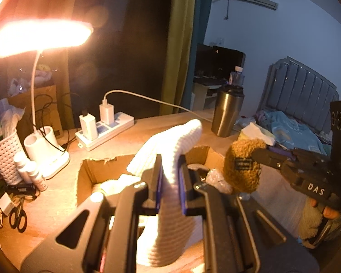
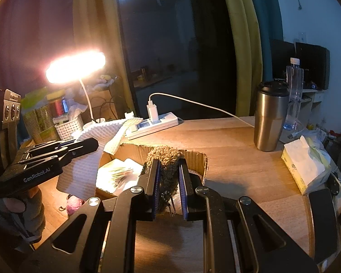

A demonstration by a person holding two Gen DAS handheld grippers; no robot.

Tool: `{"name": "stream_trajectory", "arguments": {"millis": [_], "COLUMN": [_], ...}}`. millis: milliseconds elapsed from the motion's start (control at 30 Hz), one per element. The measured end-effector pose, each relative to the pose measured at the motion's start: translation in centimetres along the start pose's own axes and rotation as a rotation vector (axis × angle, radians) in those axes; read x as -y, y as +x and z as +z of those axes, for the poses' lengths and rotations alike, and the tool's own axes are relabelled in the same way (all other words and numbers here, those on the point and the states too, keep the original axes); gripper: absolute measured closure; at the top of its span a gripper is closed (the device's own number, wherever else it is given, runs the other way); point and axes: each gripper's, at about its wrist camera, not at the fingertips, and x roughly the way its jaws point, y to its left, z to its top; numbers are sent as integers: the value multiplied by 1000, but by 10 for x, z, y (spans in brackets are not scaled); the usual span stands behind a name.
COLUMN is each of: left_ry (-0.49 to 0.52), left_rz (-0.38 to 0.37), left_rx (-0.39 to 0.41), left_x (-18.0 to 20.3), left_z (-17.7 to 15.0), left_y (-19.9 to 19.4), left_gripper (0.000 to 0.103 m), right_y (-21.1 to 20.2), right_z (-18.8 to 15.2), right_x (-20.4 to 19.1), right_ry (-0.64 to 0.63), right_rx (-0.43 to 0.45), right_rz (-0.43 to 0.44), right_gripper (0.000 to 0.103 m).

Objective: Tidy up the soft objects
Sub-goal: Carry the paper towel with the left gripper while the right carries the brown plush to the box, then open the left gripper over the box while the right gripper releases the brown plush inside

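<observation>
L tongs (image 1: 170, 182) clamped on white ribbed cloth (image 1: 170, 145), R tongs (image 2: 169, 179) clamped on brown fuzzy item (image 2: 164, 159). Both held up over open cardboard box (image 2: 193, 157) on worktop (image 2: 238, 150), prob. for dropping in w/ other soft stuff.

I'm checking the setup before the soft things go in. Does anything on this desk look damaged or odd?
The cardboard box looks rough: its top rim is torn and ragged, as if the flaps were ripped off. Otherwise nothing stands out. The left gripper is shut on a white ribbed cloth and the right gripper on a brown fuzzy item, both over the box.
</observation>
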Motion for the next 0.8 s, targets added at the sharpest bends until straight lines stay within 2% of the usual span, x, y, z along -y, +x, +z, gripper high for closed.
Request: {"name": "stream_trajectory", "arguments": {"millis": [367, 800], "left_ry": [-19, -48], "left_rz": [-33, -60], "left_rx": [-20, -112], "left_x": [-1, -5], "left_z": [-2, -15], "left_y": [40, 86], "left_gripper": [91, 91], "right_y": [18, 38], "right_z": [1, 0], "right_x": [17, 27], "right_ry": [28, 53], "right_rx": [-9, -18], "right_rz": [11, 35], "right_gripper": [87, 87]}}
